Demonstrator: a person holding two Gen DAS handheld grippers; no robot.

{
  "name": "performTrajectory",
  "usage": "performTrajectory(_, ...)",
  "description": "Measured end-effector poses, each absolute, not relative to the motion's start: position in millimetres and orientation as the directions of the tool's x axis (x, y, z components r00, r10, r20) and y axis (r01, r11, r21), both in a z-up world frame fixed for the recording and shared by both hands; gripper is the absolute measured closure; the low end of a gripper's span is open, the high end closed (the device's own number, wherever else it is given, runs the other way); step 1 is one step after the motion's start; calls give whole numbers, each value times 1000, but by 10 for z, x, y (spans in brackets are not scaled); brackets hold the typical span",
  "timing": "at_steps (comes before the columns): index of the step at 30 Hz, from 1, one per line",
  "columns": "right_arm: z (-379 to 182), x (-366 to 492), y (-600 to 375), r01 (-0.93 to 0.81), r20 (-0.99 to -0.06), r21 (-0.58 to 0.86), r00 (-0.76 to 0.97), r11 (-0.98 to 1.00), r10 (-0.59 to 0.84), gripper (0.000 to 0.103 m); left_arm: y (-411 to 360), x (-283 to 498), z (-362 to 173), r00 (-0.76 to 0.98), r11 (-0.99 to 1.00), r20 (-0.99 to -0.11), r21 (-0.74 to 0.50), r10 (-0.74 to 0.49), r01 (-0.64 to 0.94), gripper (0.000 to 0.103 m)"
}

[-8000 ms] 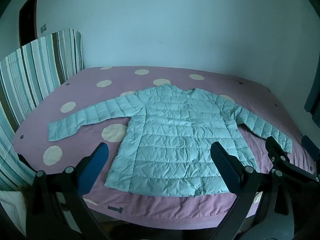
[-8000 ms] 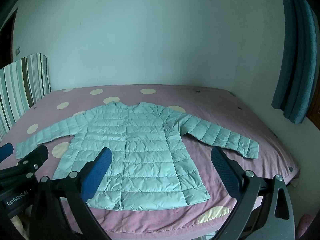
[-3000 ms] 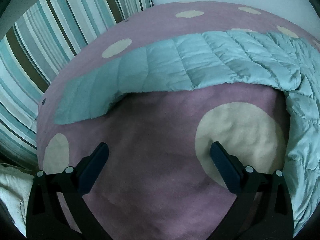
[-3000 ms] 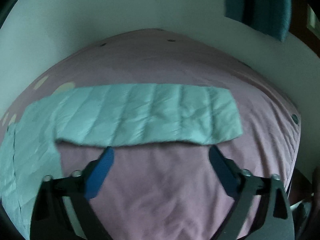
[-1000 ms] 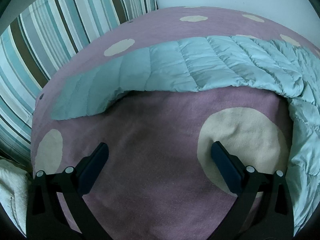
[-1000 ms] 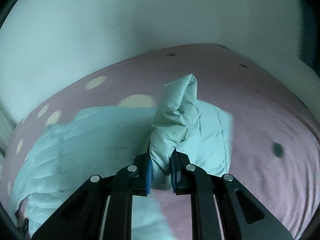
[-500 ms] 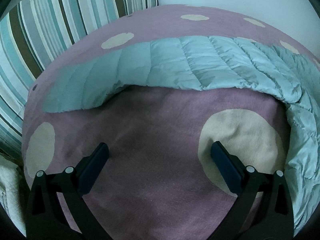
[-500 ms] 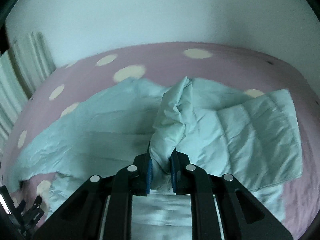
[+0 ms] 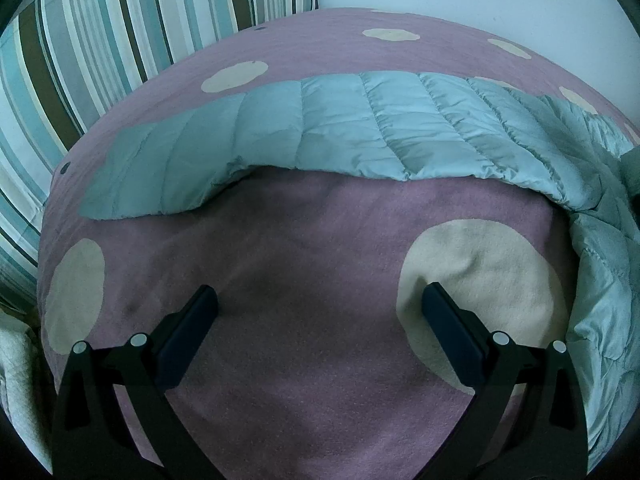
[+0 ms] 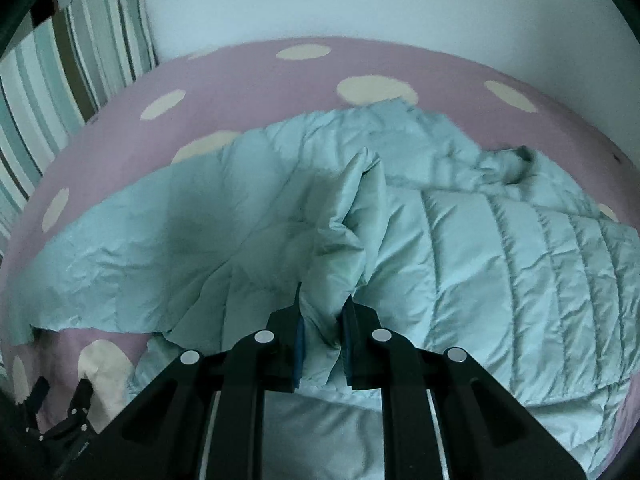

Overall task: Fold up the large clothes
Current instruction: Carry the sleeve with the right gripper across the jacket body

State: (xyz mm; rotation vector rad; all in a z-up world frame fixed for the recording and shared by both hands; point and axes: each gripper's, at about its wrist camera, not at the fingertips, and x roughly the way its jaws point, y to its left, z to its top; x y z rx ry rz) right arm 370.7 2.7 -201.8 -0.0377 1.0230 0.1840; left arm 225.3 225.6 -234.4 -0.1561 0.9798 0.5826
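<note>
- Right claw [image 10: 322, 322] pressed together on a bunched fold of the pale mint-green quilted puffer jacket [image 10: 500, 264]; the pinched piece, judged to be the sleeve end, stands up between the blue pads [image 10: 299, 344].
- Beyond that pinch: jacket body spread under and ahead of the right claw, quilted panel to the right, smoother crumpled stretch to the left, collar area rumpled farther back.
- Left claw [image 9: 320, 312] spread wide, nothing between its fingers, hovering over bare mauve bedspread with cream polka dots [image 9: 280, 240].
- Ahead of the left claw: the jacket's other long sleeve [image 9: 304, 132] lying flat across the bed, well apart from the fingertips; jacket body at the right edge of that view.
- Beyond the bed: a striped teal, brown and white upright cushion or headboard [image 9: 100, 40] on the left, plain pale wall behind.
- Handling, as a judgement: light, soft, puffy; likely slick shell fabric, so a shallow pinch may slip; springy fill likely to push folds back open.
- Best hold, as a judgement: cuffs, hem corners or quilted seams, where layers are thin enough to clamp firmly; bulky mid-panel bunches likely to squirm out.
- For the free sleeve: cuff end at far left looks the natural place to take.
</note>
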Motion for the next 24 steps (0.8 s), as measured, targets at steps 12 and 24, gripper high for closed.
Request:
performTrajectory(12,-1943,3484,103,-259,-844,141,473,956,253,46,2255,2253,-2353,421,838,-820,123,388,-532,2)
performTrajectory(24,-1447,3160,-1757,23,-777,143,622,989,97,78,2249,2261,-2356,421,838,-820,123,388,-532,2)
